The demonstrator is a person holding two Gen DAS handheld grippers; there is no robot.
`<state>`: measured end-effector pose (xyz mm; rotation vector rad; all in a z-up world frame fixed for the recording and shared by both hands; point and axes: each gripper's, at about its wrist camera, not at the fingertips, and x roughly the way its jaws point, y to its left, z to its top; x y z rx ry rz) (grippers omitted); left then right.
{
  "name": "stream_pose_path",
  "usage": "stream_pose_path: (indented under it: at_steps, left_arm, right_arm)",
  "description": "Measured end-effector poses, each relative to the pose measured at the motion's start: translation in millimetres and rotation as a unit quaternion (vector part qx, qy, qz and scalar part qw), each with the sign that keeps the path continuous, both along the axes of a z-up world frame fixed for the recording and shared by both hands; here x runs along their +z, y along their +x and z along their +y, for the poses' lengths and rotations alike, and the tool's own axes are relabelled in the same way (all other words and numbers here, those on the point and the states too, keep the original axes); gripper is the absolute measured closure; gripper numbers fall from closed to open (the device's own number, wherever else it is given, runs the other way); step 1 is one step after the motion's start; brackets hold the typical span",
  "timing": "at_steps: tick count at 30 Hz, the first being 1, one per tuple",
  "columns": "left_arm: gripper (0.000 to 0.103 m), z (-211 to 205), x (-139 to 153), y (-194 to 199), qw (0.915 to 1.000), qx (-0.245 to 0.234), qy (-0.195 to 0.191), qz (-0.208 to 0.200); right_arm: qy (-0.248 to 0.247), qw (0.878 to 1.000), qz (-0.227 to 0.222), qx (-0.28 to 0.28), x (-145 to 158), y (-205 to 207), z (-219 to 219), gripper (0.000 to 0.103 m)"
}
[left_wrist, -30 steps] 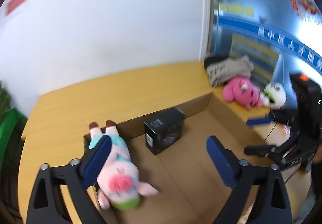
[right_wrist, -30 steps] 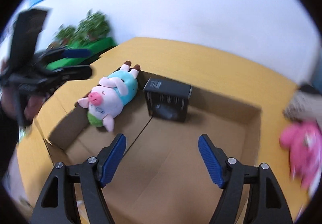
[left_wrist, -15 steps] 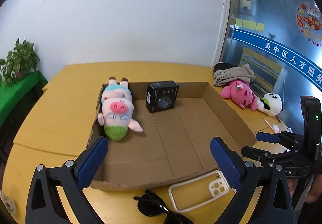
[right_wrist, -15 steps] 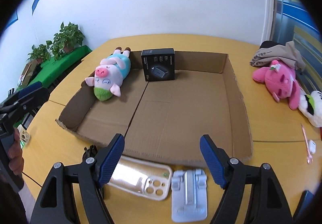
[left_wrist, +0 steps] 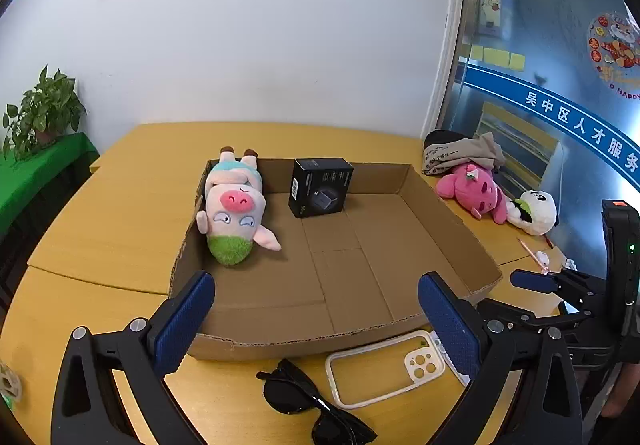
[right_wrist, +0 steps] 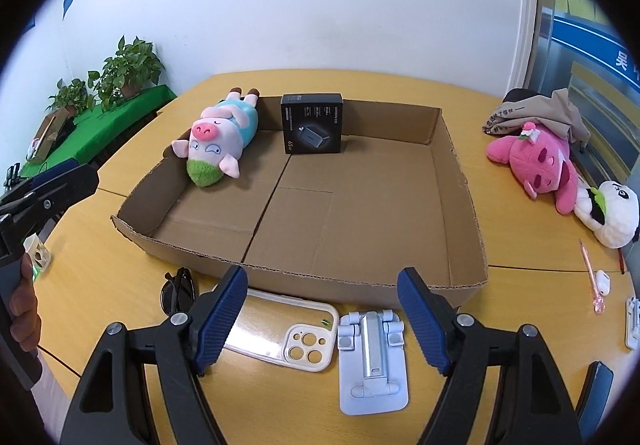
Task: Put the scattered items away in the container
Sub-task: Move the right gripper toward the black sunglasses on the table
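A shallow cardboard box (left_wrist: 280,345) (right_wrist: 468,213) lies on the yellow table. Inside it are a plush pig (left_wrist: 234,205) (right_wrist: 218,137) and a black carton (left_wrist: 320,187) (right_wrist: 312,123). In front of the box lie a clear phone case (left_wrist: 384,369) (right_wrist: 280,333), black sunglasses (left_wrist: 312,401) (right_wrist: 178,291) and a white phone stand (right_wrist: 372,361). My left gripper (left_wrist: 316,325) is open and empty above the box's near edge. My right gripper (right_wrist: 322,321) is open and empty above the case and stand.
A pink plush (left_wrist: 474,191) (right_wrist: 540,161), a panda plush (left_wrist: 534,211) (right_wrist: 608,213) and a folded cloth (left_wrist: 460,155) (right_wrist: 532,113) lie right of the box. A pink pen (right_wrist: 590,277) and small white items are at the right edge. Potted plants (right_wrist: 128,69) stand far left.
Both grippers have pulled back and up from inside the box to its near edge. The phone case, sunglasses and stand have come into view. Both stay open.
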<state>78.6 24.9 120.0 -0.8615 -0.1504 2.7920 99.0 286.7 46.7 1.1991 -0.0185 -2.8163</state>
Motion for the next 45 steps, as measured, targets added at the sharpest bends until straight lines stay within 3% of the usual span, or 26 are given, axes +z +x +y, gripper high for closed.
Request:
stream_pose_path:
  at_steps: [32, 36, 40, 45]
  left_arm:
    - [0.000, 0.2, -22.4, -2.7, 0.9994, 0.000, 0.010, -0.032]
    - [0.000, -8.1, -39.2, -1.0, 0.9983, -0.008, 0.011, -0.056]
    - [0.000, -16.8, -67.4, -0.7, 0.9948, -0.017, 0.023, -0.098]
    - [0.000, -24.0, -99.4, -2.3, 0.9878, -0.024, 0.047, -0.147]
  right_arm:
    - [-0.022, 0.999, -0.012, 0.024, -17.2, -2.5, -3.9, 0.026]
    - [-0.047, 0.996, -0.048, 0.066, -38.9, 6.4, -15.2, 0.026]
    - [-0.084, 0.981, -0.107, 0.141, -76.3, 21.0, -47.2, 0.026]
    - [-0.102, 0.965, -0.141, 0.194, -100.7, 24.1, -88.3, 0.026]
